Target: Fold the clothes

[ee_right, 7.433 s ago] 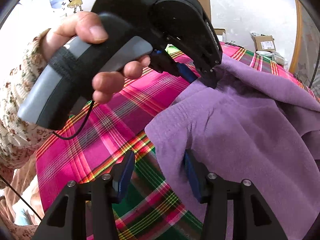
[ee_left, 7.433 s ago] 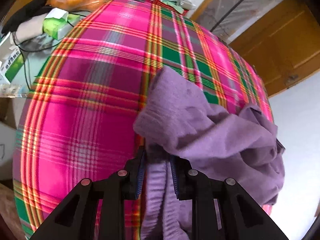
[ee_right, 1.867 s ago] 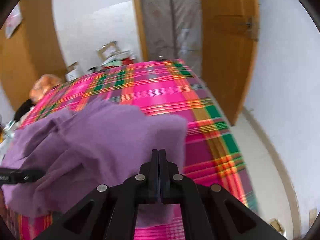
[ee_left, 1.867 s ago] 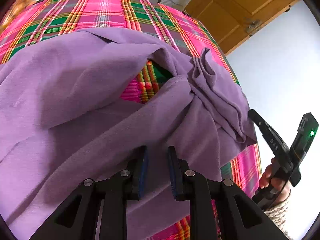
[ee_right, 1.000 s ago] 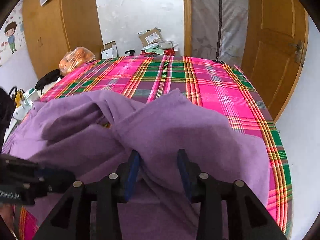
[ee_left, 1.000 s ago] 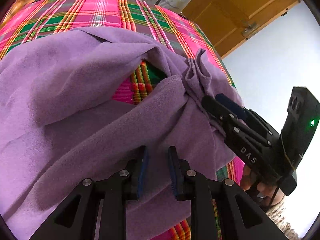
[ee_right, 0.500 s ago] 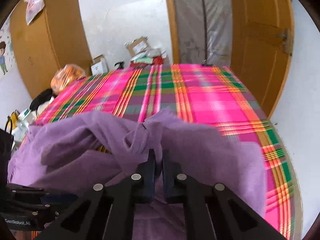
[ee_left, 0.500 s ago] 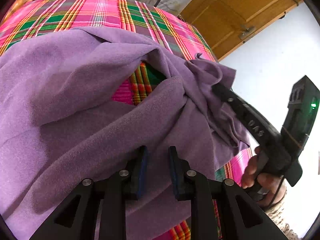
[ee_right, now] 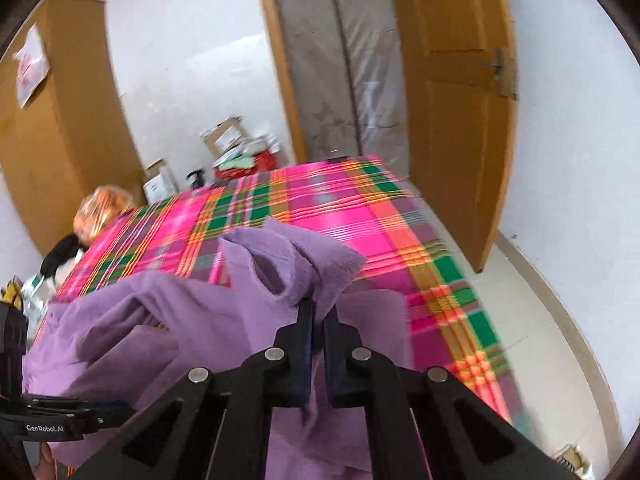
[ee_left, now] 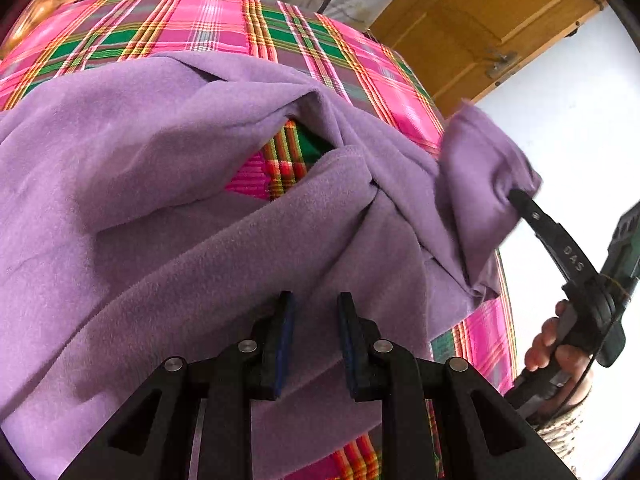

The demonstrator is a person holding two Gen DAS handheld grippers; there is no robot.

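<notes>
— Purple garment (ee_left: 168,208): position?
— Spread in loose, twisted folds over the near part of a tabletop covered by a pink-and-green plaid cloth (ee_left: 208,20). A patch of plaid shows through a gap in its middle. One end is lifted clear of the surface on the right.

— Background?
— Wooden door (ee_right: 452,100) beyond the far right corner; cardboard boxes (ee_right: 228,136) on the far side.

— Right gripper (ee_right: 318,320)?
— Jaws drawn nearly together, pinching a bunched fold of the garment and holding it raised. A hand (ee_left: 560,344) grips its handle in the left wrist view.

— Left gripper (ee_left: 313,336)?
— Narrow gap between the blue-padded fingers (ee_left: 280,340), poised over the near fabric. Whether cloth sits between them cannot be told.
</notes>
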